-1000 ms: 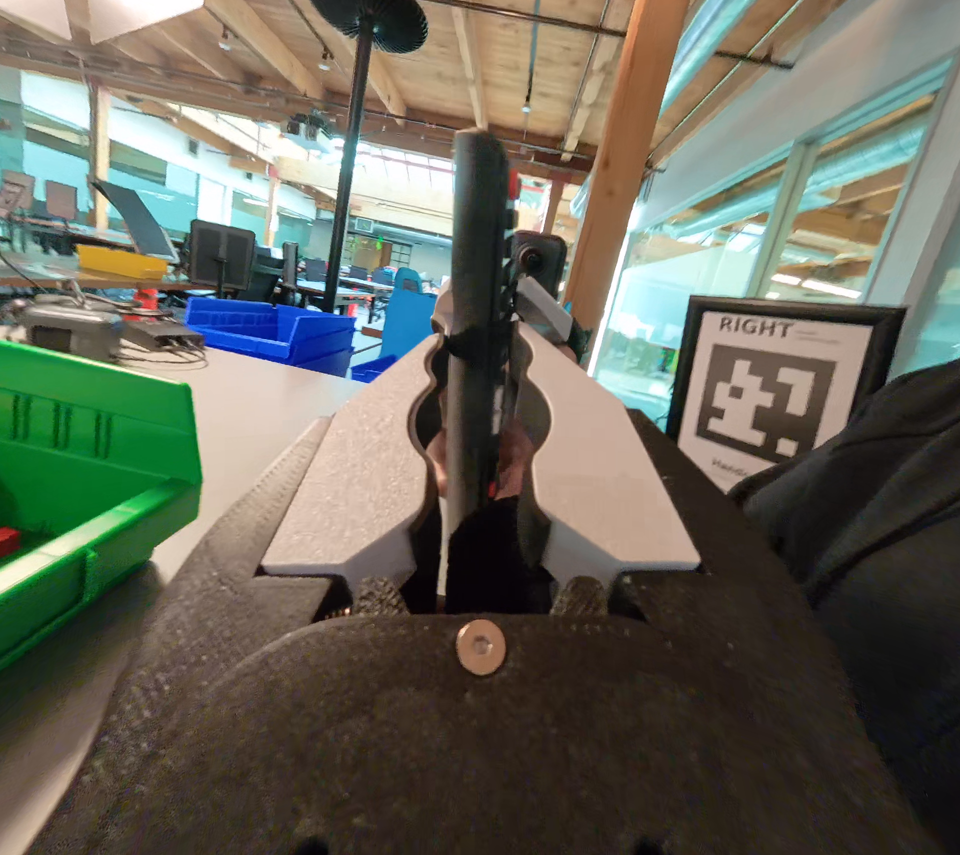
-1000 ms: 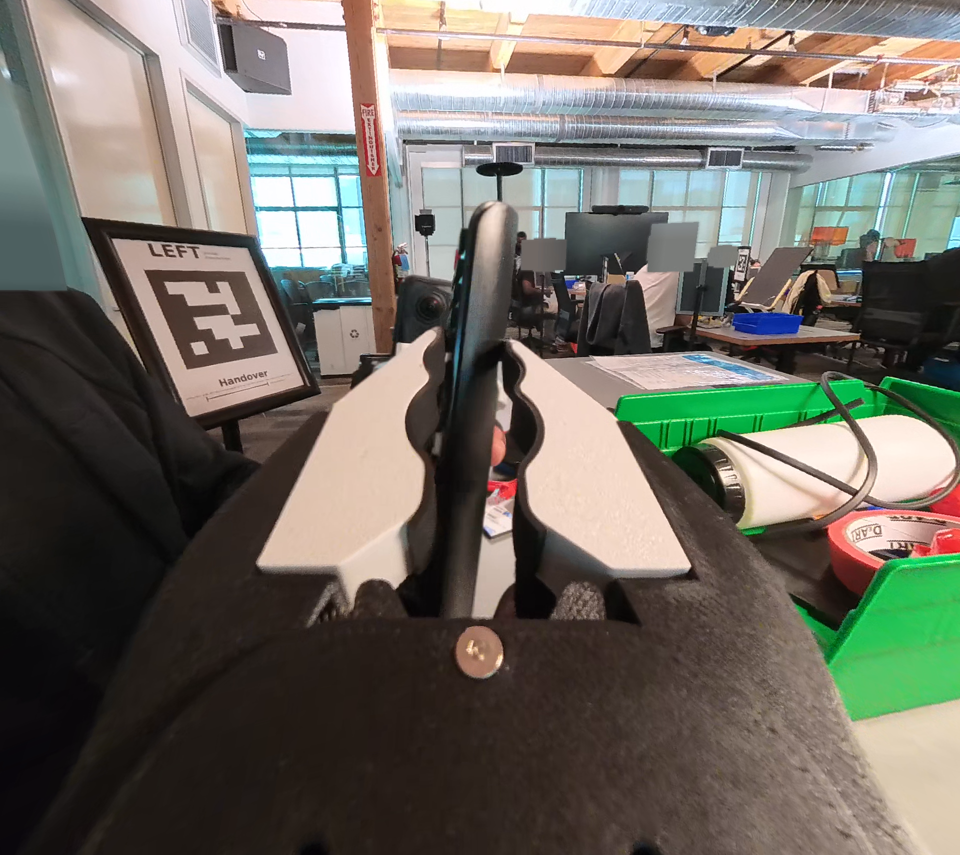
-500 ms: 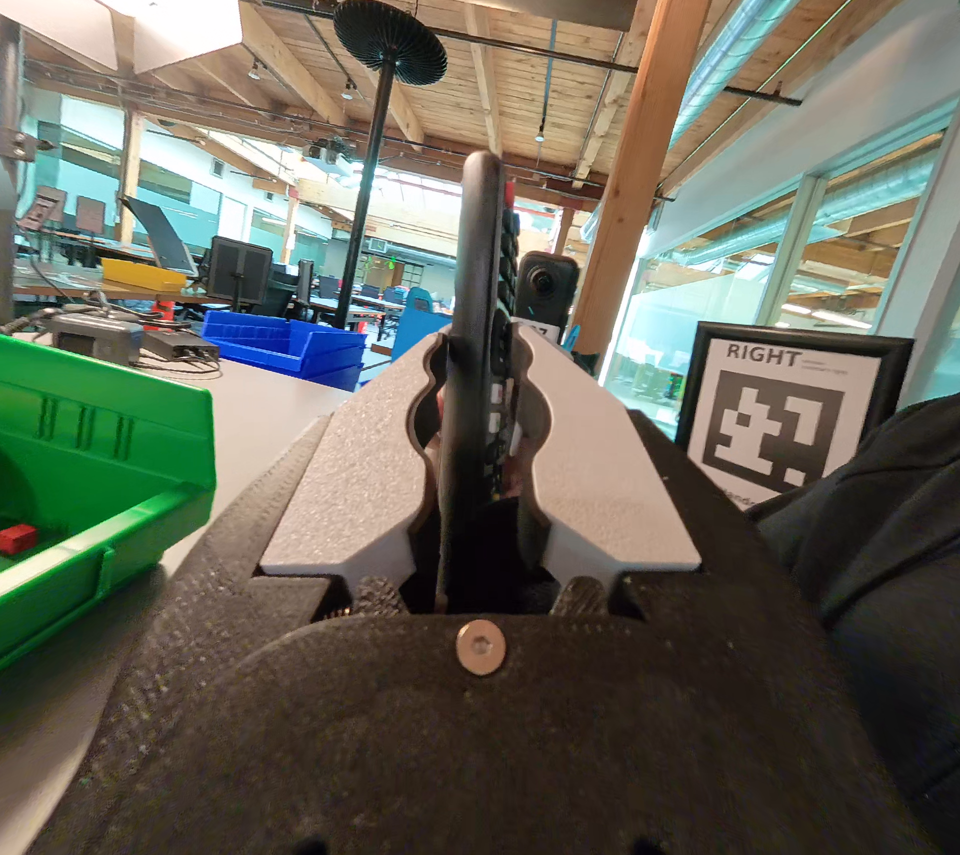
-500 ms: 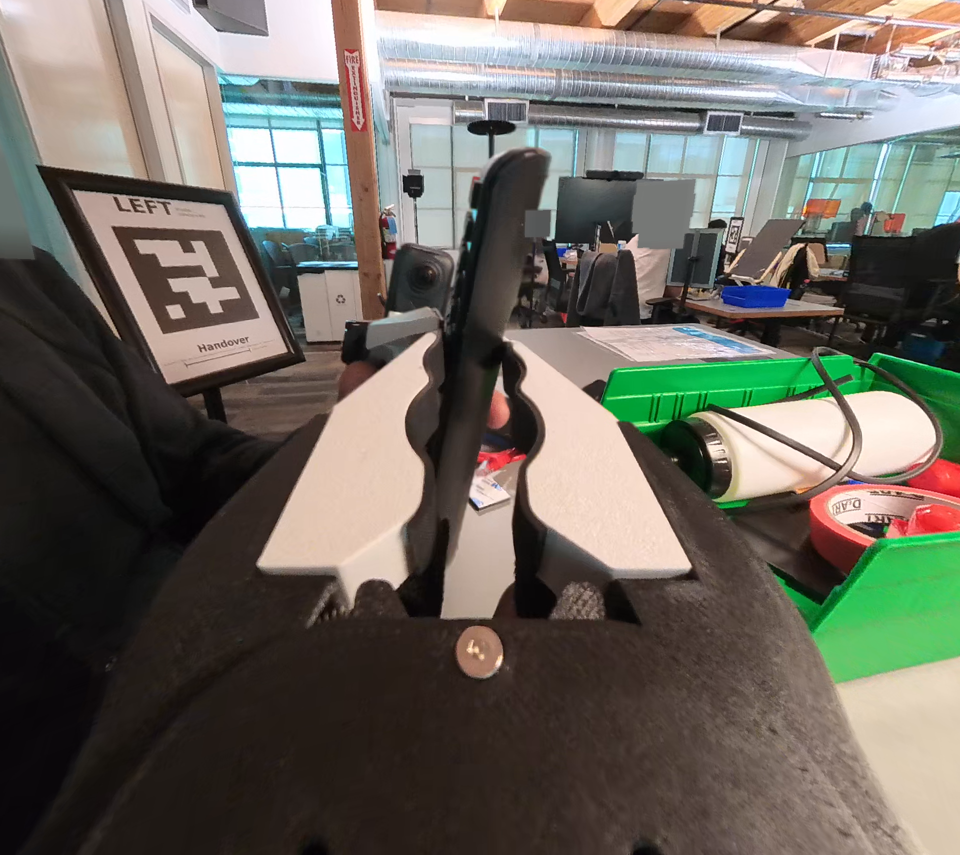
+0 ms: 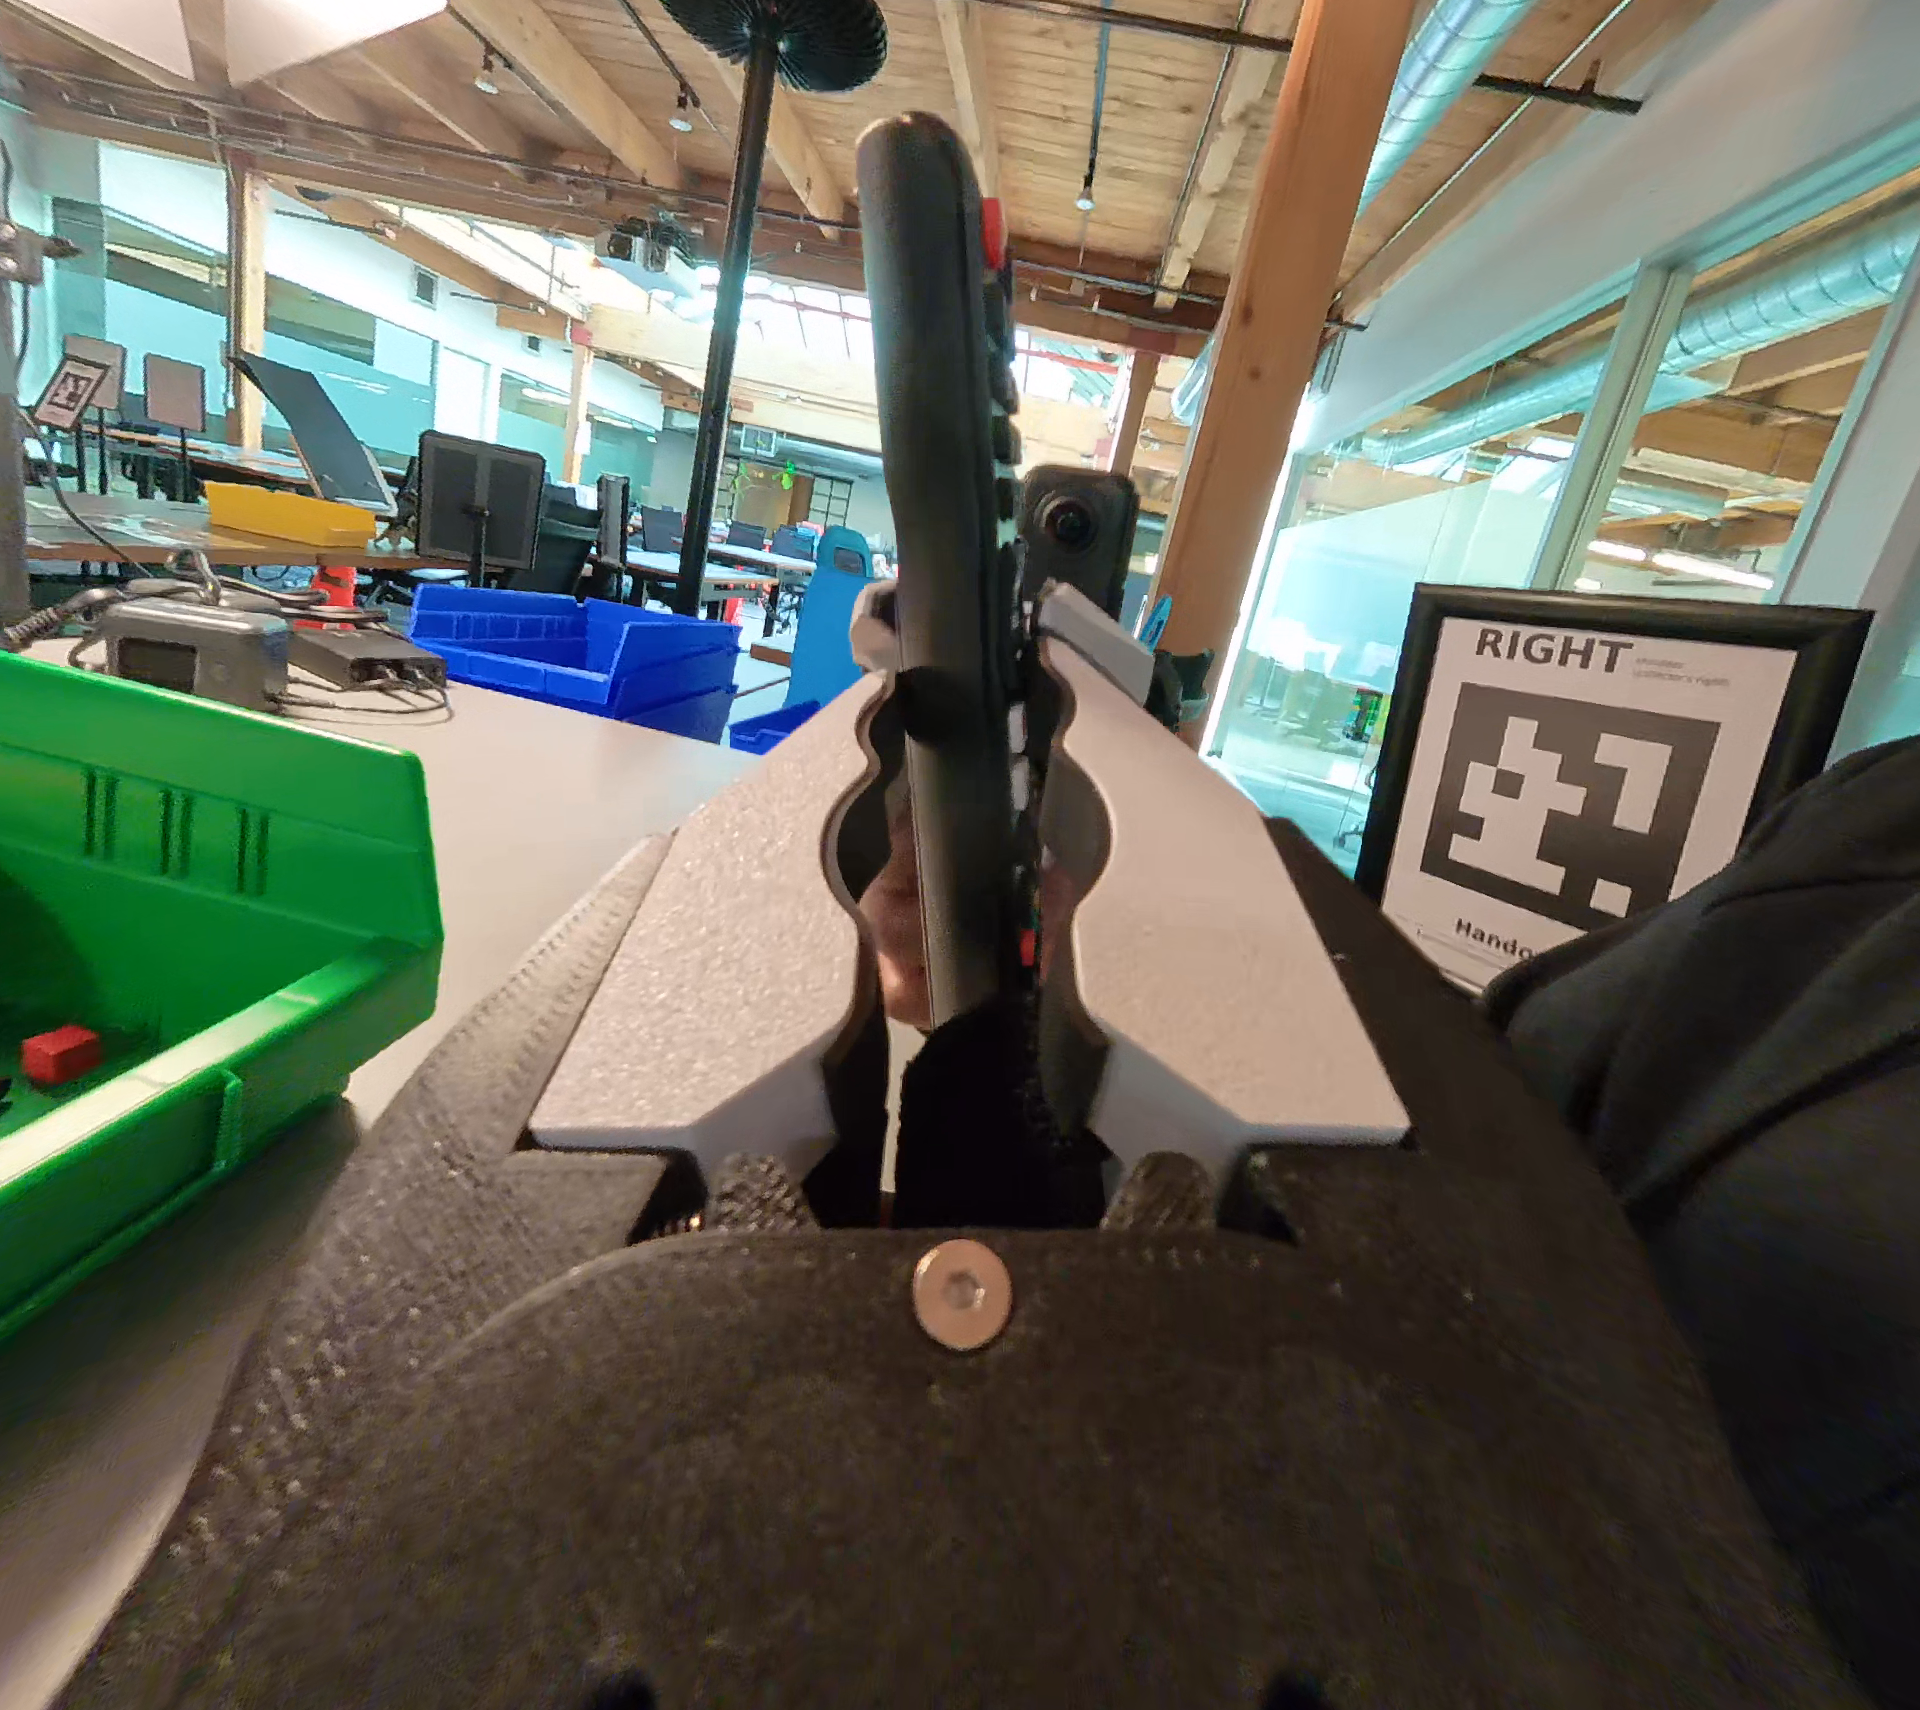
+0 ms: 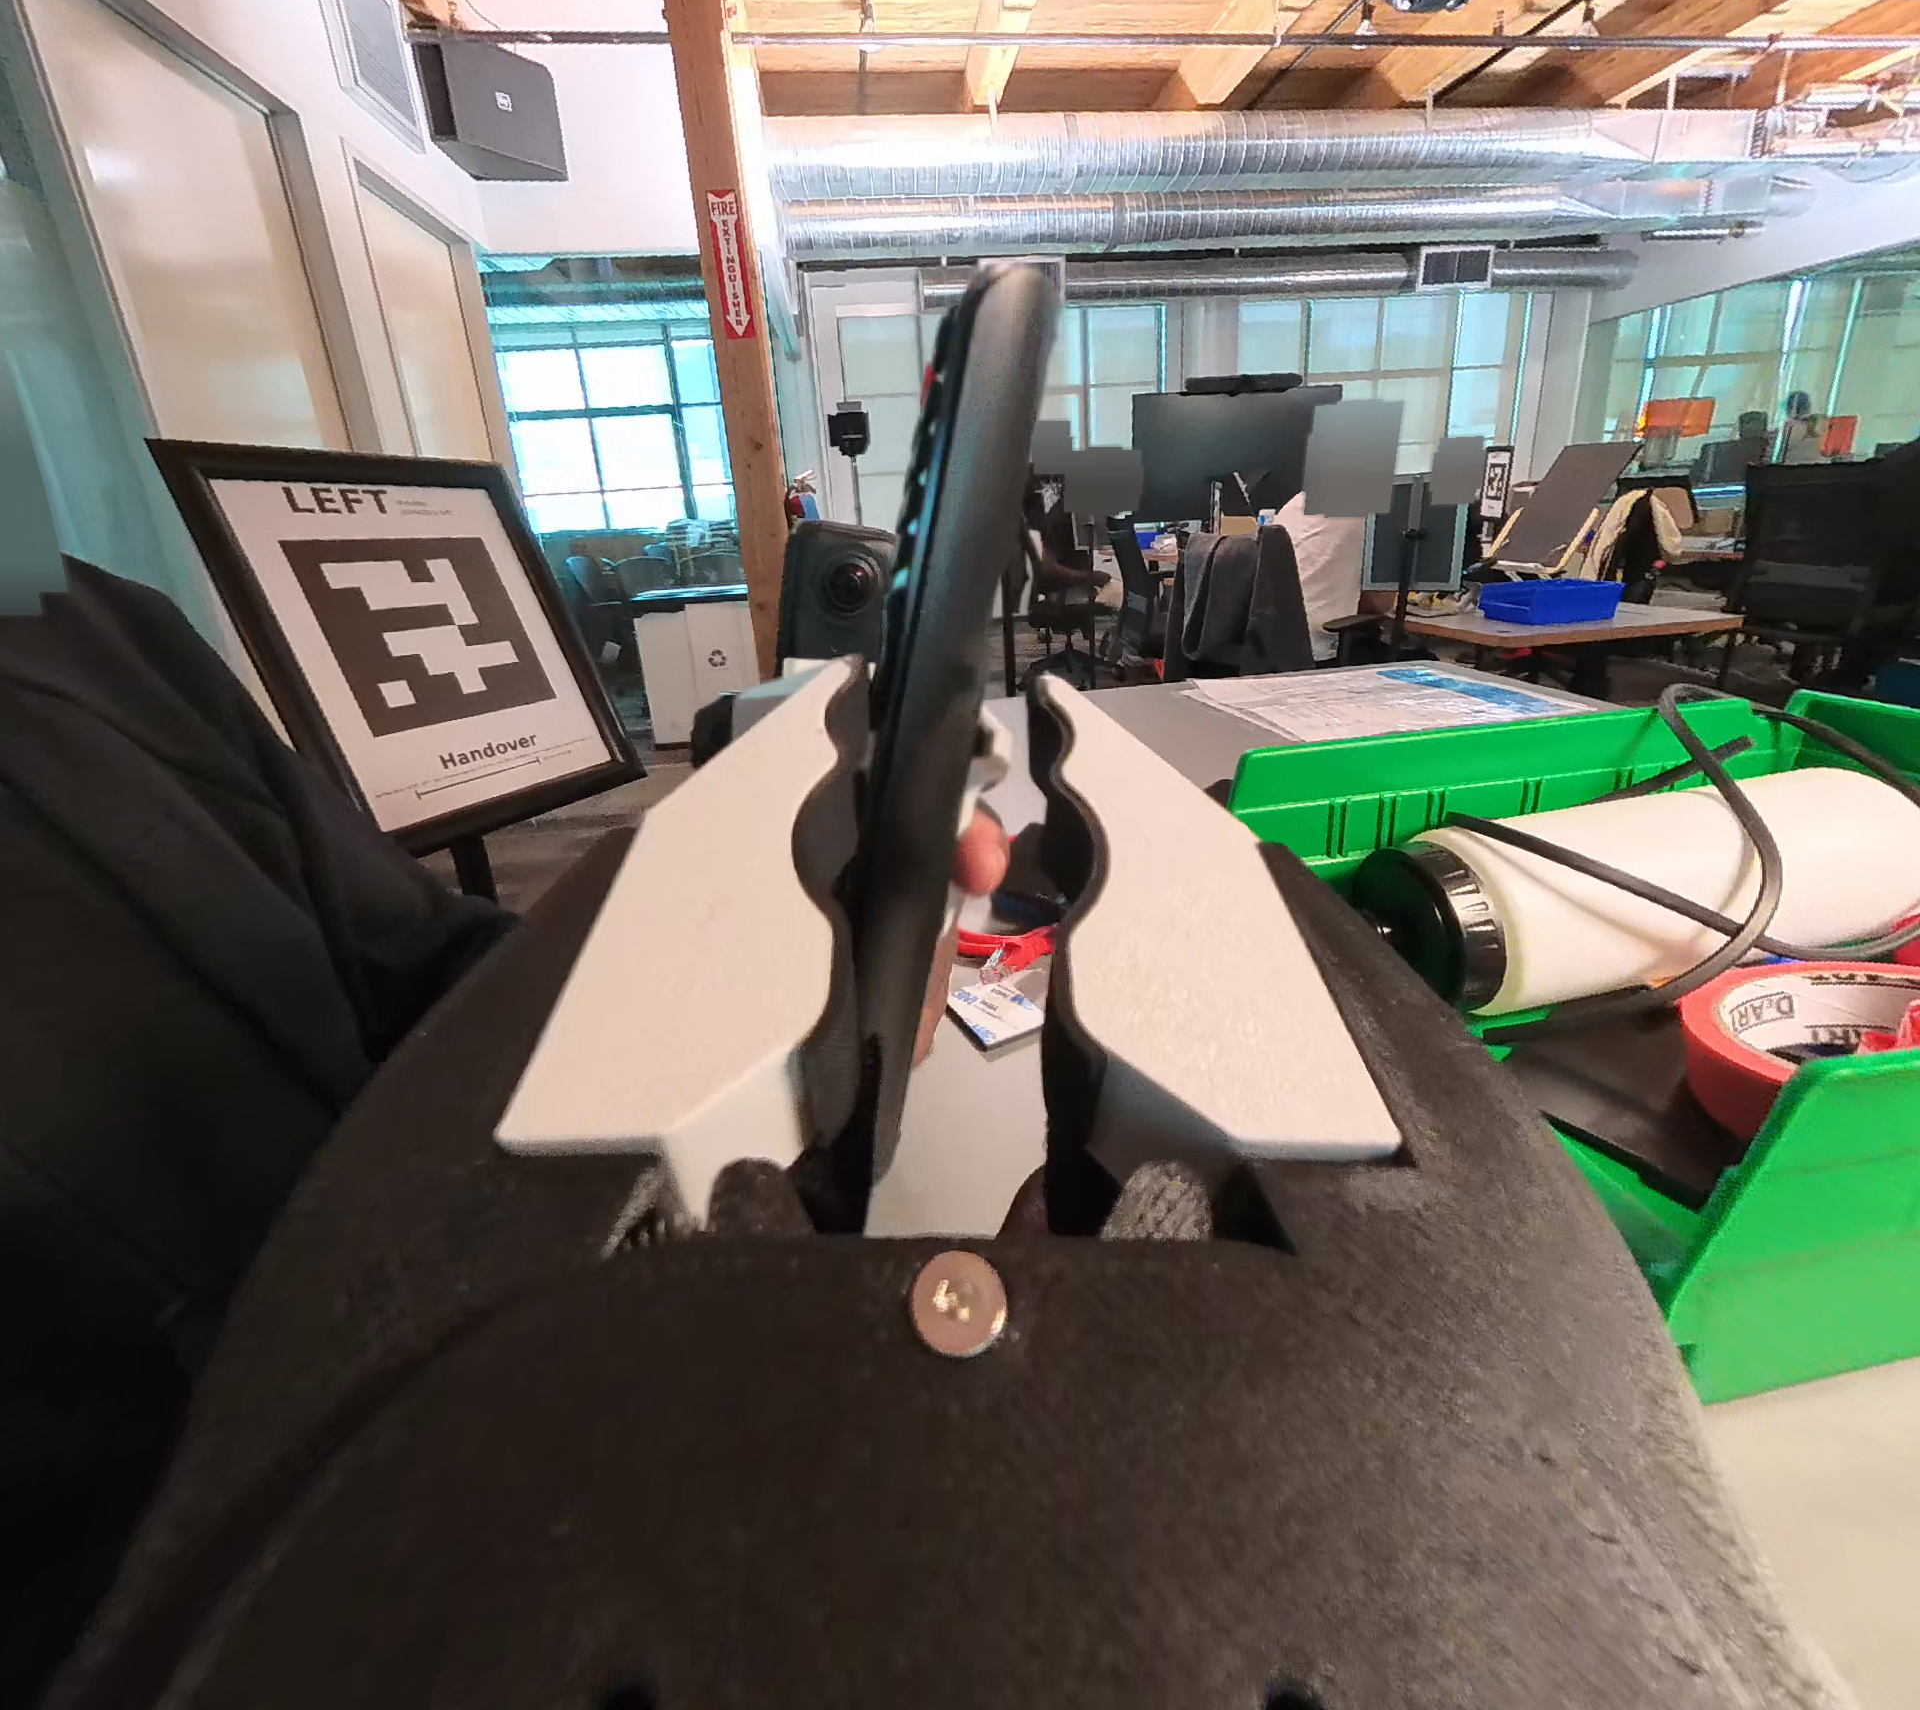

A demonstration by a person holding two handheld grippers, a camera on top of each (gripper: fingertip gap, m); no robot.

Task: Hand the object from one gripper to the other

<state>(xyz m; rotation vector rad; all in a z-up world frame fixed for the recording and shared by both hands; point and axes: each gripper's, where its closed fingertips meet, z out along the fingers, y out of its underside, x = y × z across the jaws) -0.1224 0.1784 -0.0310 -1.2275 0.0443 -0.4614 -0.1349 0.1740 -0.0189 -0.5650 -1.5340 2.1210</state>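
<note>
Remote control (image 5: 940, 580) stands upright, clamped in the left gripper (image 5: 961, 694); right gripper (image 6: 951, 704) gapes, only its left finger (image 6: 727, 912) touching.

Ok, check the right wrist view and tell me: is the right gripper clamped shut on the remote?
No, the right gripper is open: a clear gap shows between the remote and its right-hand finger.

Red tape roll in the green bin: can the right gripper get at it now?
Probably not yet: the remote, clamped by the left gripper, stands between the right gripper's open fingers; the roll lies off right.
</note>
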